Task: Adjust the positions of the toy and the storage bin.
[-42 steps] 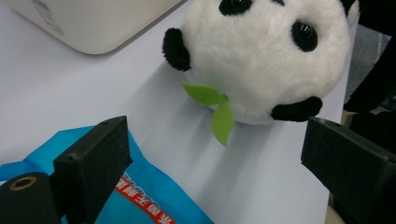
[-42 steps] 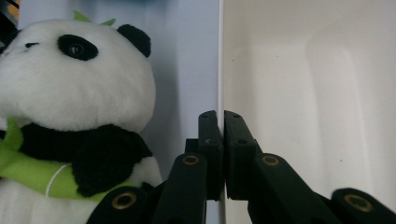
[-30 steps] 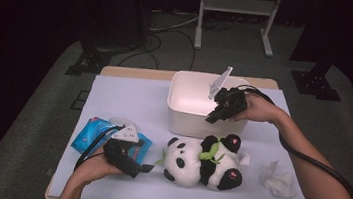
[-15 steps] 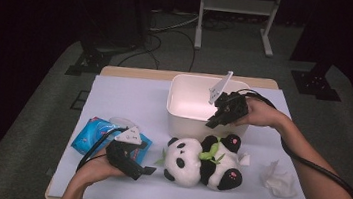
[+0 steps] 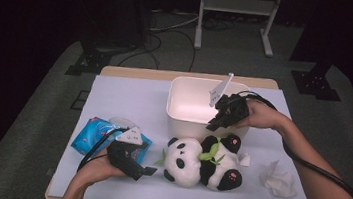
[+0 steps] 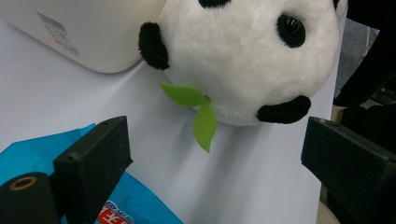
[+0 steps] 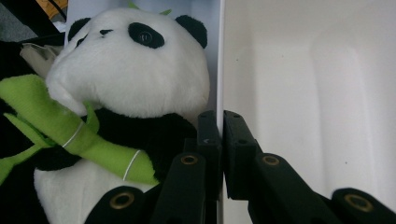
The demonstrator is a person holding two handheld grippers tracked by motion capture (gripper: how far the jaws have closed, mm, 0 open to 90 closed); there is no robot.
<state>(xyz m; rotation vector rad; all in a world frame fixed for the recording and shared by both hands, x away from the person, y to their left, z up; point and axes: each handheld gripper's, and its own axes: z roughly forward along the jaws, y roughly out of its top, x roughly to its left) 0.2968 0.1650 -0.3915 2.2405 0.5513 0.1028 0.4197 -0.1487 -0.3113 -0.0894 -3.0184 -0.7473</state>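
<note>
Right gripper [image 5: 210,126], lowered since a moment ago, pinches the white bin's [image 5: 182,118] near wall beside the panda [image 5: 202,163] (left gripper [image 5: 148,171] gapes empty), ready to shift it.

The light falls from above onto the table [image 5: 129,99], leaving the floor and the far side of the room nearly black. The white bin [image 5: 183,111] glows palest, its inner wall almost washed out in the right gripper view, where detail is lost to glare. The toy panda [image 5: 202,164] throws a soft shadow onto the sheet beneath it, plain in the left gripper view. The high view is a little soft and grainy, with colours muted. In both gripper views the black jaws close to the lens look soft and loom large at the bottom edge.
</note>
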